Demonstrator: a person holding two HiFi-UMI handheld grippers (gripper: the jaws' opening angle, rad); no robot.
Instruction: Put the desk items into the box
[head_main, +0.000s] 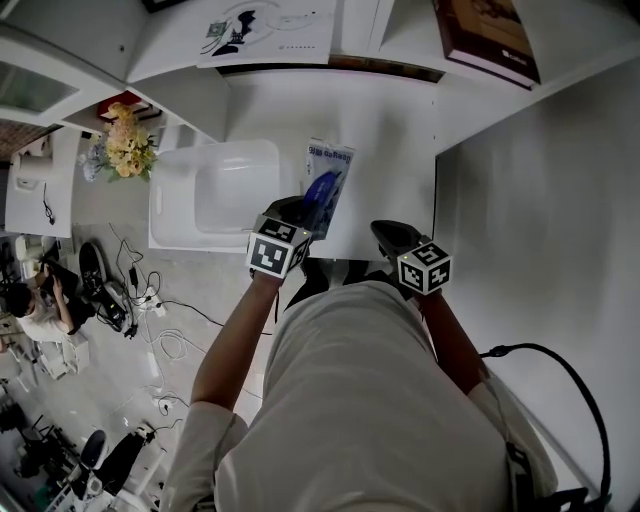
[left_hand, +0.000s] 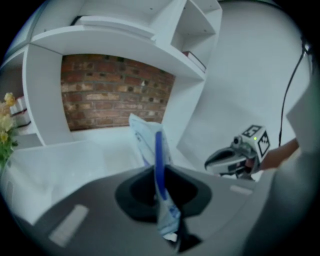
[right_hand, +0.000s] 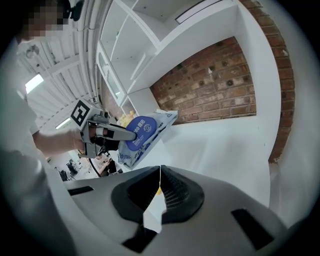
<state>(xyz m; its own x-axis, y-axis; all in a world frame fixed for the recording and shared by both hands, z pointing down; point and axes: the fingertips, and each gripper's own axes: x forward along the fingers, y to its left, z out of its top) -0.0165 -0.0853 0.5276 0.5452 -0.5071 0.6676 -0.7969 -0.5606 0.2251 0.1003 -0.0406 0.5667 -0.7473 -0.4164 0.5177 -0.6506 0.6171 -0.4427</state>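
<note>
We hold a gripper in each hand over the white desk (head_main: 385, 130). The left gripper (head_main: 303, 212) is pinching a blue and white packet (head_main: 326, 182). In the left gripper view the two jaws press on the near end of the packet from both sides, and the packet stands on its thin edge between them. The rest of the packet sticks out past the jaws, toward the far side of the desk and the brick wall (left_hand: 115, 90). From the right gripper view we can see the flat face of the packet with its big blue patch, held up in the air above the desk. The packet is not in the box (head_main: 165, 205). The box is white and open on top, and it sits on the left part of the desk, just to the left of the packet and the left gripper. The right gripper (head_main: 386, 233) is to the right of the left one, near our body, and it does not touch the packet. Its jaws are pressed together at the tips, and nothing is between them. Yellow flowers (head_main: 125, 147) stand farther to the left of the box. A dark book (head_main: 490, 35) lies on a white shelf at the far right.
</note>
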